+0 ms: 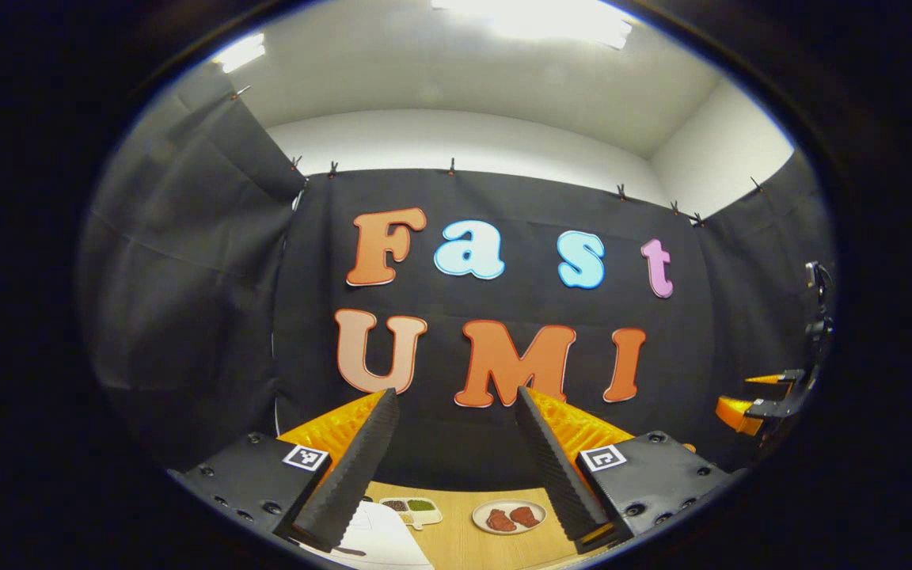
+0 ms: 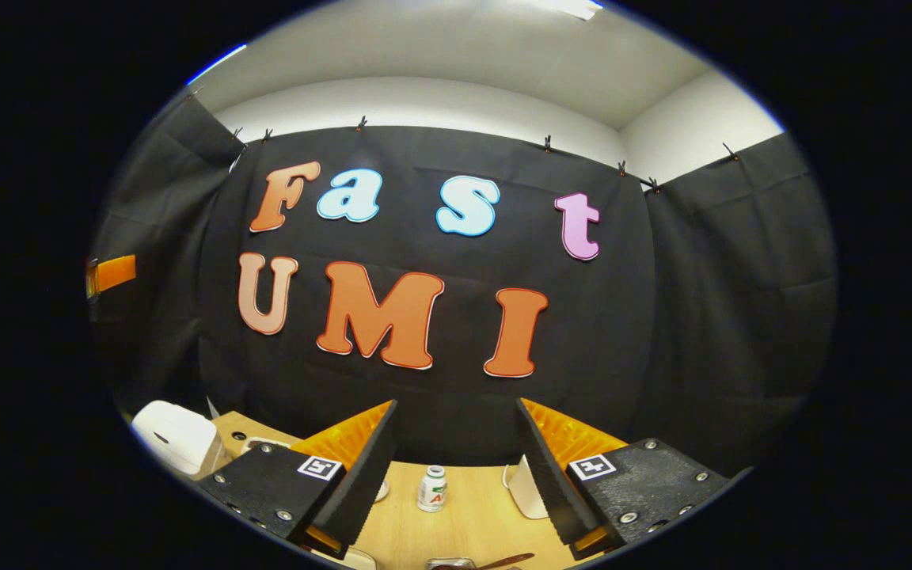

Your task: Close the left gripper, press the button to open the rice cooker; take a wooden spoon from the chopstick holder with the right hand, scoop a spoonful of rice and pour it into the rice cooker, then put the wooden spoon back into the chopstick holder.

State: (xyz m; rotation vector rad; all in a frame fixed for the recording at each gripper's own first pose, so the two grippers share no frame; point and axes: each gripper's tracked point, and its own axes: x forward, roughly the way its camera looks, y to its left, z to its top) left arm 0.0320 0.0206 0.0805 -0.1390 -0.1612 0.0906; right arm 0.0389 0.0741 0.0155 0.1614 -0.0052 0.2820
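Note:
In the left gripper view my left gripper [image 1: 454, 392] is held high over the table, open, with nothing between its fingers. Below its left finger lies the white rice cooker [image 1: 383, 537], lid down. My right gripper [image 2: 456, 404] is open too and holds nothing. The rice cooker [image 2: 175, 435] sits low at the left of the right gripper view. A brown wooden spoon handle [image 2: 499, 562] pokes in at the bottom edge there. The right gripper [image 1: 773, 404] shows at the far right of the left gripper view.
On the wooden table [image 1: 464, 546] are a small divided dish of grains [image 1: 414, 508] and a plate with two red pieces [image 1: 510, 518]. A small white bottle [image 2: 431, 488] and a white container [image 2: 524, 489] stand between the right gripper's fingers. Black cloth walls surround the booth.

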